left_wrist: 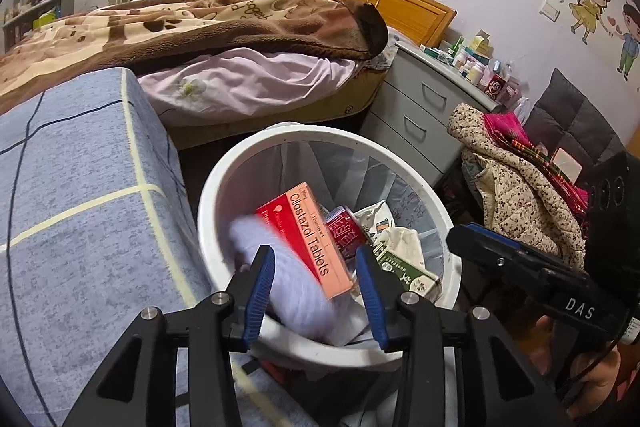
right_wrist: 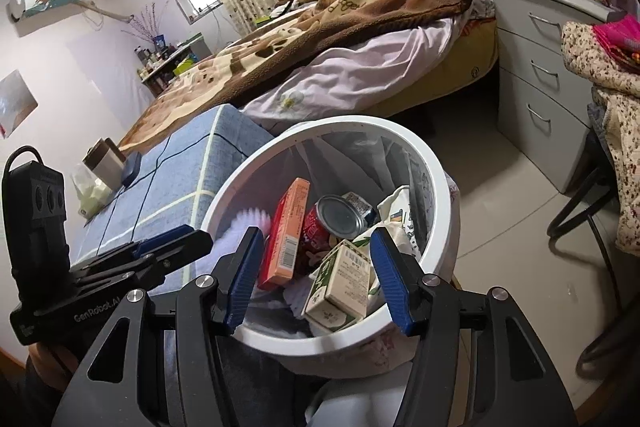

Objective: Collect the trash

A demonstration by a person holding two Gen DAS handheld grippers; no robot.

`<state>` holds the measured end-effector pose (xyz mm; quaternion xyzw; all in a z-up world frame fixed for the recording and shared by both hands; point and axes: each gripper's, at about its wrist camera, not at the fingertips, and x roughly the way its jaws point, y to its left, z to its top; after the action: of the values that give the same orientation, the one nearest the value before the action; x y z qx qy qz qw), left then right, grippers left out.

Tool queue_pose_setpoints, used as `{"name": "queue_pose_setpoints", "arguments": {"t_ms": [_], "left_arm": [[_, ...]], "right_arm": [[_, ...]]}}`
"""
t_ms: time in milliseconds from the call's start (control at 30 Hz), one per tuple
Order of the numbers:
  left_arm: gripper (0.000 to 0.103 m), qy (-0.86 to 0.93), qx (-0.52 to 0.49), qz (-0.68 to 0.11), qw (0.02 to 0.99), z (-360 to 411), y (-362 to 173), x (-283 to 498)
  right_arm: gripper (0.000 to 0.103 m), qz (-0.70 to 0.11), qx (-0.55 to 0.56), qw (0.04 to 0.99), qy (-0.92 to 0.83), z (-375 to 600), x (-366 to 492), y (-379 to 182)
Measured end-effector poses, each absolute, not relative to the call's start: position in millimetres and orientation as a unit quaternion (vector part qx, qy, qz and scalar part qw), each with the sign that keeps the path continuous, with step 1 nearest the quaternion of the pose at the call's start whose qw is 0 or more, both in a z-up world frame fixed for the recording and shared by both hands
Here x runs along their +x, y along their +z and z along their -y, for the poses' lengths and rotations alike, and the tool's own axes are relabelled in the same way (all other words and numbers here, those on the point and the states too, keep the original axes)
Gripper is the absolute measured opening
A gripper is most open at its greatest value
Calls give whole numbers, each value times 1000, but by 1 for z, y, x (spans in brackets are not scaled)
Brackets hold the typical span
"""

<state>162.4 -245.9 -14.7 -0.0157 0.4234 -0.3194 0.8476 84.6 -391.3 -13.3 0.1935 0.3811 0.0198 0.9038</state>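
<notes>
both grippers, left (left_wrist: 316, 273) and right (right_wrist: 316, 267), jaws apart, gripping nothing, above white bin (right_wrist: 436, 163). trash inside: pill box (left_wrist: 316, 239) slanting on end under left gripper, carton (right_wrist: 340, 285) under right.

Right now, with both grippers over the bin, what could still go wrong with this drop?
The red tablet box stands on end against the white bin wall near the left gripper; pulling back carelessly might snag it. The green carton lies tilted near the front rim by the right gripper, so a knock could tip it out. Both grippers hang close together and might collide.
</notes>
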Motion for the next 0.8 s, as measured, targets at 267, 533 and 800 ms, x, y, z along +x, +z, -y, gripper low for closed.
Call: {"name": "queue_pose_setpoints", "arguments": {"t_ms": [267, 533, 800], "left_arm": [[42, -293, -18, -416, 861, 219, -5, 143], [42, -271, -24, -403, 874, 189, 4, 122], [42, -242, -24, -392, 887, 164, 7, 103]], "right_arm": [[57, -378, 156, 912, 34, 370, 78, -3], [57, -374, 128, 917, 51, 351, 69, 4], [57, -372, 105, 920, 63, 334, 59, 8]]}}
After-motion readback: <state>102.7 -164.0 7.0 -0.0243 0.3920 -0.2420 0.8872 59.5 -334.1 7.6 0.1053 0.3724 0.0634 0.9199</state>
